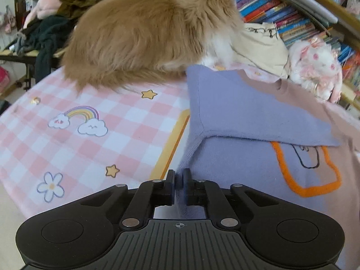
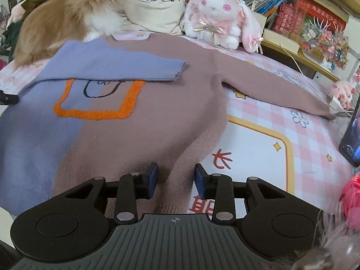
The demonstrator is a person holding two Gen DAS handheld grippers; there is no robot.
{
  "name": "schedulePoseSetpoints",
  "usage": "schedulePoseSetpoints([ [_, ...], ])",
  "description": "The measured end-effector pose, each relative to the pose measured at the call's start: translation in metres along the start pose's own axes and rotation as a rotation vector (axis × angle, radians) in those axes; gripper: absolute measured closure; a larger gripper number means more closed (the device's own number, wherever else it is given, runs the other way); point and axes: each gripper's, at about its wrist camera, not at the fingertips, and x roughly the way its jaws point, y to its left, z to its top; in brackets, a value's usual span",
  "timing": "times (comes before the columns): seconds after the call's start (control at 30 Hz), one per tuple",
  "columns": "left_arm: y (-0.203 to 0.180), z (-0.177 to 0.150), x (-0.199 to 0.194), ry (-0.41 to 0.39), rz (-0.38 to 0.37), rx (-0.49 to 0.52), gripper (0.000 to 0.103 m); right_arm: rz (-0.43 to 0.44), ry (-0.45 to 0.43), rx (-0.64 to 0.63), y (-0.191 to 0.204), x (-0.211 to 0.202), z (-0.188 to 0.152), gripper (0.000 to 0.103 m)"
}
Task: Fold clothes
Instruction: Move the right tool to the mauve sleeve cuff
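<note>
A two-tone knit sweater, lavender (image 1: 247,103) on one half and mauve (image 2: 146,139) on the other with an orange outline on the chest, lies flat on the bed. Its lavender sleeve (image 2: 117,69) is folded across the chest. The mauve sleeve (image 2: 281,90) stretches out to the right. My left gripper (image 1: 178,175) is shut on the sweater's lavender side edge, with fabric pinched between the pads. My right gripper (image 2: 176,171) hangs over the mauve lower side edge, jaws apart, the fabric lying between them without being pressed.
A fluffy orange cat (image 1: 139,36) sits on the pink checked bedsheet (image 1: 78,139) at the sweater's far left shoulder. A cream bag (image 2: 155,13) and a plush rabbit (image 2: 220,13) lie behind the collar. A dark screen (image 2: 353,135) stands at the right edge, bookshelves beyond.
</note>
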Motion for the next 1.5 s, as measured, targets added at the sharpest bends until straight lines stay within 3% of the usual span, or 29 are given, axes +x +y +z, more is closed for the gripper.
schedulePoseSetpoints([
  [0.13,-0.005,0.001,-0.006,-0.014,0.006,-0.026,0.090,-0.003,0.016,0.025,-0.010,-0.002,0.001,0.053],
  [0.23,-0.019,-0.003,-0.019,-0.064,-0.001,-0.020,0.078,-0.007,0.014,0.059,-0.022,-0.003,0.002,0.044],
  [0.3,-0.031,-0.007,-0.027,-0.091,-0.007,-0.003,0.050,-0.009,0.008,0.080,-0.031,-0.002,0.004,0.041],
  [0.37,-0.044,-0.013,-0.033,-0.115,-0.012,0.019,0.032,-0.004,0.010,0.101,-0.040,0.001,0.006,0.040],
  [0.73,-0.122,-0.044,-0.041,-0.087,-0.053,0.112,0.029,0.055,-0.014,0.176,-0.106,0.015,0.022,0.041],
  [0.97,-0.159,-0.060,-0.037,-0.062,0.034,0.134,0.014,0.061,-0.020,0.201,-0.154,0.032,0.034,0.042],
  [1.27,-0.192,-0.071,-0.039,-0.014,0.122,0.179,0.010,0.069,-0.024,0.401,-0.222,0.061,0.045,0.043],
  [1.5,-0.203,-0.073,-0.035,0.015,0.166,0.185,0.007,0.070,-0.053,0.546,-0.255,0.076,0.058,0.043],
])
